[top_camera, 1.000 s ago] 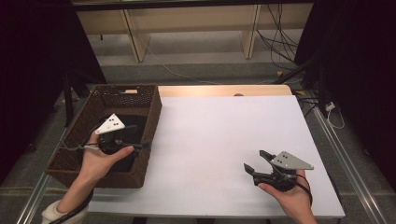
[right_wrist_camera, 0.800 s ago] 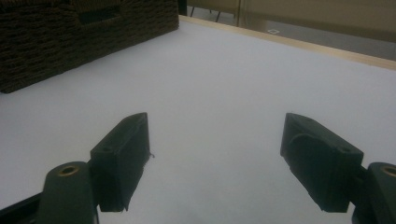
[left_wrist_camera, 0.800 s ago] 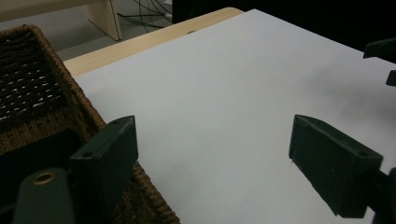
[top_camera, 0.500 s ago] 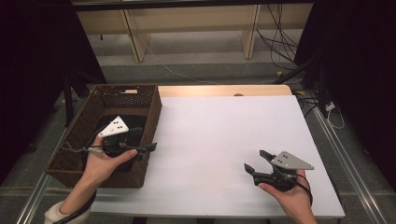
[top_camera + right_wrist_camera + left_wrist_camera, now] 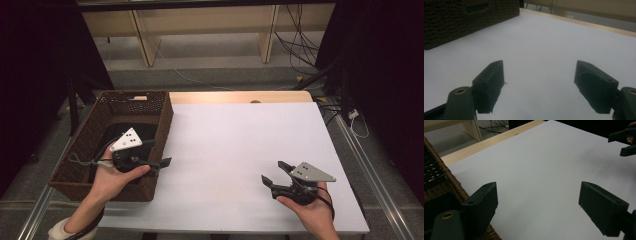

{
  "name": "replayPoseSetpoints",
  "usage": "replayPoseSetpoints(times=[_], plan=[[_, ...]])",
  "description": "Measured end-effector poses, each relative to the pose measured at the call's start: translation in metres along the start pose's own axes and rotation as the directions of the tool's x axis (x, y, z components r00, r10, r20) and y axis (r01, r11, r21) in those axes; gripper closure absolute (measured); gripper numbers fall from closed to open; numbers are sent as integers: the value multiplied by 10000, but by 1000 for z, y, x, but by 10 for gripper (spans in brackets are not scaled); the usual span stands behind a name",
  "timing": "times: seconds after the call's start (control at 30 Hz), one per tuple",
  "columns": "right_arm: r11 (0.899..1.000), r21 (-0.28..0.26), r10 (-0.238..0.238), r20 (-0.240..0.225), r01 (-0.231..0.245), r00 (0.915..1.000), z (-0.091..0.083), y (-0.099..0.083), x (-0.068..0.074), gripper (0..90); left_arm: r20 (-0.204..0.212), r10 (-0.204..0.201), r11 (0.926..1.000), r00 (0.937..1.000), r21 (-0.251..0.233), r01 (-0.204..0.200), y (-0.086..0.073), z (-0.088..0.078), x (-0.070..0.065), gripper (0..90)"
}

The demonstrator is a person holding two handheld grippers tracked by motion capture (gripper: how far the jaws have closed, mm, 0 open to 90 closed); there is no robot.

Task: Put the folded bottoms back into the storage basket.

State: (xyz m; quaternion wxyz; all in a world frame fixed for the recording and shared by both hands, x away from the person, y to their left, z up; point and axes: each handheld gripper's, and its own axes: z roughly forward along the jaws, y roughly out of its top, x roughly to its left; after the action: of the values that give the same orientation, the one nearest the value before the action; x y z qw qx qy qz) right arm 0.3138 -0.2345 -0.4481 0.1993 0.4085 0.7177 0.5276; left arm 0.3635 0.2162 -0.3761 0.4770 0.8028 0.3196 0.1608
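Hovering over the near right rim of the dark brown woven wicker basket (image 5: 90, 145), the left hand-held gripper (image 5: 162, 162) points out across the white rectangular worktop (image 5: 240, 145), jaws spread wide with nothing between them. The basket sits directly beneath and behind it. Well apart across the bare worktop, the right hand-held gripper (image 5: 272, 175) faces the basket, jaws likewise spread and empty.

The high view looked forward and down over the whole white worktop (image 5: 240, 150) and wicker basket (image 5: 80, 165). Each gripper view sat low and close, facing across that worktop; the right one also shared the basket.
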Motion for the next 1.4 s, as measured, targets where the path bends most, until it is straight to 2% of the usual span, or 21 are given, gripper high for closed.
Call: replayPoseSetpoints(times=[0.5,0.93,1.4], plan=[[10000,6,-8,-10,8,10000,0,0,0,249,237,87,9993,9997,348,-95,-9,3,-14,156],[10000,77,52,-13,-52,10000,0,0,1,248,254,124,9986,9996,515,-137,-17,8,-17,156],[9999,-25,104,-20,-104,9999,0,-1,-2,248,293,116,9985,9995,524,-131,-16,9,-19,157]])
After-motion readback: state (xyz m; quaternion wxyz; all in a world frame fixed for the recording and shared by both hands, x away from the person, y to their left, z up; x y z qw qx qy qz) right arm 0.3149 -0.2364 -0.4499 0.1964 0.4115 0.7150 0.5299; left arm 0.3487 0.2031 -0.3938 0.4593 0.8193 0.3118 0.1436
